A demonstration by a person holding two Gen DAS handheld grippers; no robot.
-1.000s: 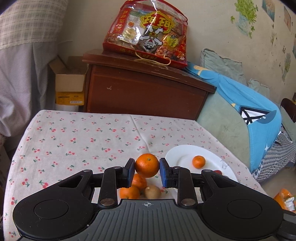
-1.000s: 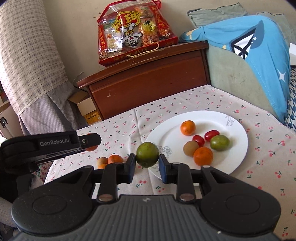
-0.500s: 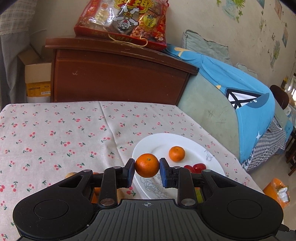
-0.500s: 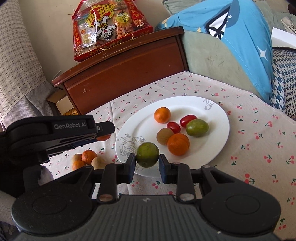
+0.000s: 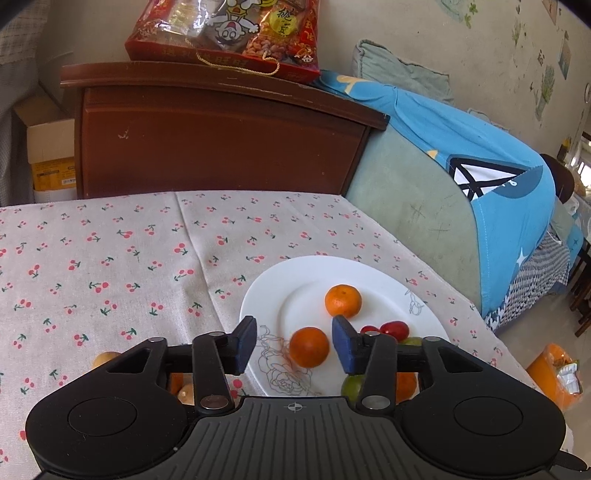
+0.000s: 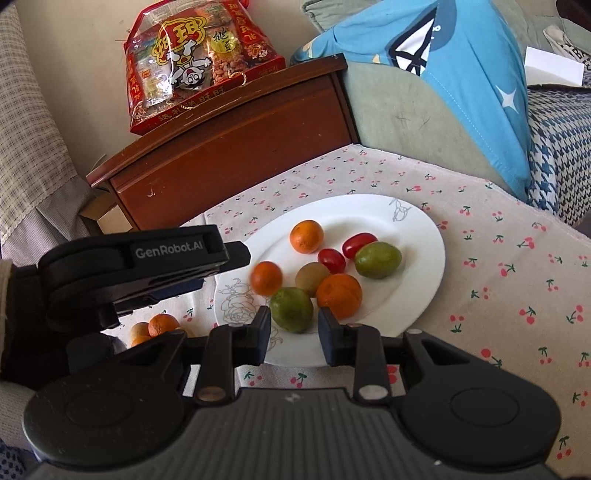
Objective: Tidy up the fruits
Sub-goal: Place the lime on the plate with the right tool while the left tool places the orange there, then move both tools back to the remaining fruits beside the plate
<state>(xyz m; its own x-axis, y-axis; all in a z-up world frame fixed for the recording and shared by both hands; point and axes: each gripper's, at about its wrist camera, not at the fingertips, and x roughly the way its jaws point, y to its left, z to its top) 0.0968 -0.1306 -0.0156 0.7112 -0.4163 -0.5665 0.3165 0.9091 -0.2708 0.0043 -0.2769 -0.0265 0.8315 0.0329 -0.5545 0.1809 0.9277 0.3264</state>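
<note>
A white plate (image 6: 417,236) on the cherry-print tablecloth holds several fruits: oranges, green fruits, a kiwi (image 6: 311,277) and two cherry tomatoes (image 6: 358,243). My left gripper (image 5: 293,343) is open over the plate's near left side; the orange (image 5: 308,347) it released sits between its jaws, blurred in the right wrist view (image 6: 266,277). My right gripper (image 6: 293,332) is open, with a green fruit (image 6: 291,309) on the plate between its jaws. The plate (image 5: 295,291) also shows in the left wrist view.
Loose oranges (image 6: 162,324) and a kiwi lie on the cloth left of the plate, under the left gripper. A wooden cabinet (image 5: 221,136) with a red snack bag (image 5: 229,33) stands behind the table. A sofa with blue cloth (image 5: 480,166) is at the right.
Both grippers moved over the plate and opened. The left let go of its orange and the right let go of its green fruit; both fruits now lie on the plate.
</note>
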